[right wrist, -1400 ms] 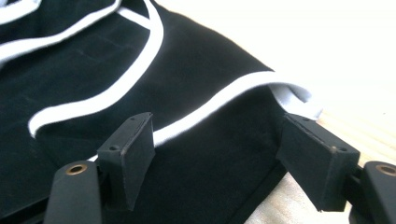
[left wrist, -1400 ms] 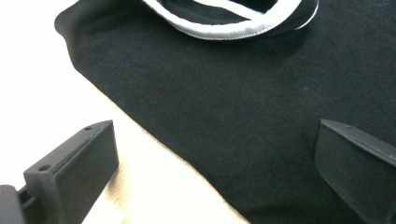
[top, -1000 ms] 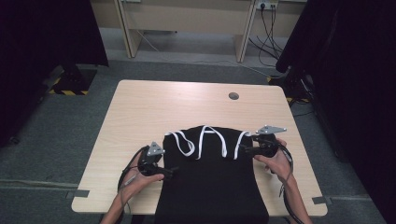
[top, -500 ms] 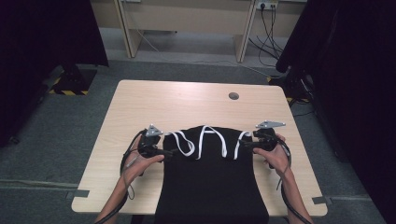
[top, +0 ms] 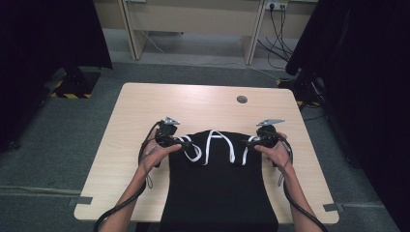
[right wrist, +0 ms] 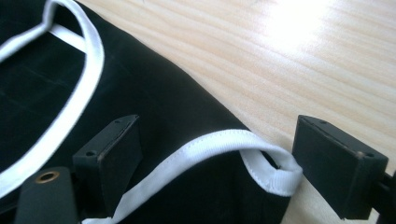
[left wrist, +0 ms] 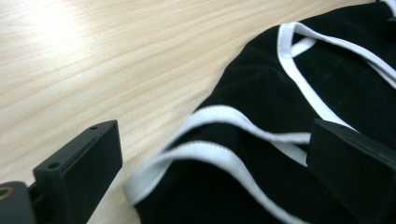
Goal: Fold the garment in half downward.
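Even overhead light on the desk (top: 145, 111), surroundings dim. Bright glare patches on the wood in both gripper views; near jaws slightly blurred.

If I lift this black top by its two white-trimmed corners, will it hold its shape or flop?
Probably flop: the black top lies limp, its near end drooping over the table edge. The white trim curls into loose loops, so it will likely sag between the open left tongs and right tongs. It looks thin, hence probably light.
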A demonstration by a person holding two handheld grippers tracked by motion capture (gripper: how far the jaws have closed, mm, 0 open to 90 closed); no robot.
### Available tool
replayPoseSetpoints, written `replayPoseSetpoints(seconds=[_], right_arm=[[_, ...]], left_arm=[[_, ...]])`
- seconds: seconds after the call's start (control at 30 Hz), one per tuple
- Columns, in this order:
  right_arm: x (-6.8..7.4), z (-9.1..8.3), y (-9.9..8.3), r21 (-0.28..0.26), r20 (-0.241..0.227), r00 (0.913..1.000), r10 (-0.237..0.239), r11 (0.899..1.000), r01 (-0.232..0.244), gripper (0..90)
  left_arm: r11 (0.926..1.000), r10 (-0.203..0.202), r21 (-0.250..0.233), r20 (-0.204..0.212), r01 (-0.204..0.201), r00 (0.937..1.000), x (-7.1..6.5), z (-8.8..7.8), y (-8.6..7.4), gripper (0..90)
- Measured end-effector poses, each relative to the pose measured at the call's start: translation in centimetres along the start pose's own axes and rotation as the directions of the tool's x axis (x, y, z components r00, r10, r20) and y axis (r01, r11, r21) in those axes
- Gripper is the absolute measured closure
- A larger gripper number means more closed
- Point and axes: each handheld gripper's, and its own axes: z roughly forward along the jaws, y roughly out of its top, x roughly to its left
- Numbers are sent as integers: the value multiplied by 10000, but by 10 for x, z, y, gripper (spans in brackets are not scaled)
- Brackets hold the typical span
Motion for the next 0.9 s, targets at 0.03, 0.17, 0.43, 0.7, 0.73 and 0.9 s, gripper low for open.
replayPoseSetpoints(seconds=[0.03,0.17,0.43,0.7,0.73,0.9], right_arm=[[0,2,0,106,56,10000,-8,9999,7,171],[2,5,1,139,184,9993,-340,9993,338,212],[5,1,-2,-188,-182,9966,-808,9966,804,511],[8,0,-4,-314,-771,9932,-868,9959,846,776],[8,-1,-3,-321,-806,9927,-896,9957,873,782],[12,-6,-2,-684,-928,9899,-1072,9925,1010,799]], left_arm=[[9999,-12,113,-34,13,10000,0,3,1,36],[9975,358,608,-176,-347,9992,-2,14,2,114],[9922,1128,598,-573,-1094,9920,-9,14,-1,441],[9961,863,199,-170,-860,9961,-9,12,-6,785],[9959,893,157,-198,-890,9958,-10,12,-6,796],[9940,1078,-175,-262,-1083,9938,-13,8,-6,822]])
